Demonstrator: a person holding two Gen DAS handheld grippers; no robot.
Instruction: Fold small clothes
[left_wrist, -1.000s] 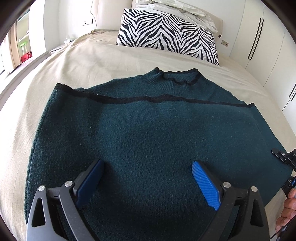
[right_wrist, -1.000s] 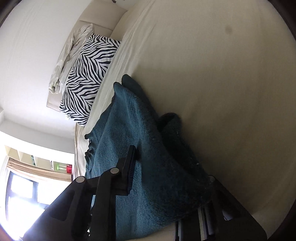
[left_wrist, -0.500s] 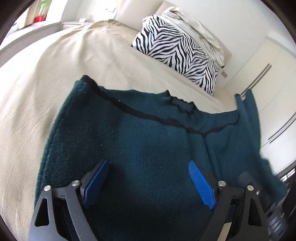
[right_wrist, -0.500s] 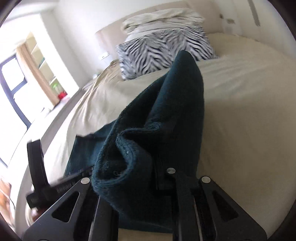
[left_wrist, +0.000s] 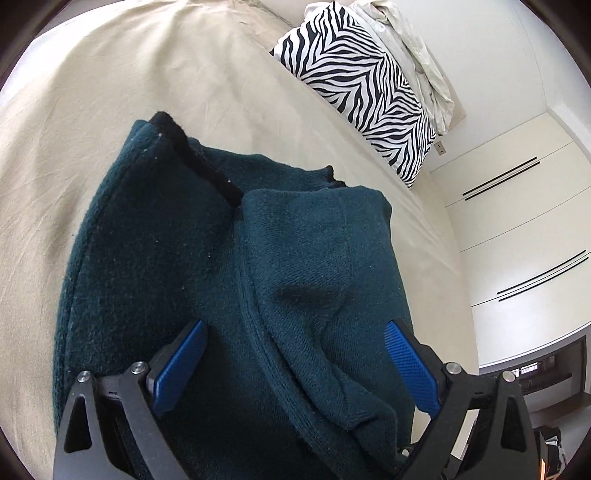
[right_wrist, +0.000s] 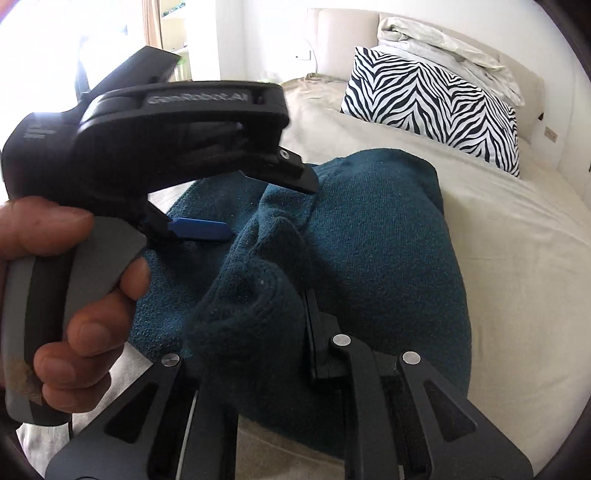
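A dark teal knitted sweater (left_wrist: 159, 266) with black trim lies on the beige bed. Its right part is folded over toward the middle (left_wrist: 317, 258). My left gripper (left_wrist: 295, 354) is open, blue pads apart, low over the sweater's near part. My right gripper (right_wrist: 273, 325) is shut on a bunched fold of the sweater (right_wrist: 251, 295) and holds it above the rest of the garment. The left gripper (right_wrist: 266, 203) and the hand holding it show in the right wrist view, just left of the lifted fold.
The beige bed sheet (left_wrist: 110, 92) spreads around the sweater. A zebra-striped pillow (left_wrist: 362, 85) and a rumpled cream blanket (left_wrist: 417, 48) sit at the headboard. White wardrobe doors (left_wrist: 517, 221) stand to the right of the bed.
My right gripper has carried the sweater's right side up and over toward the left, so it now lies folded across the middle. My left gripper stayed open over the near part.
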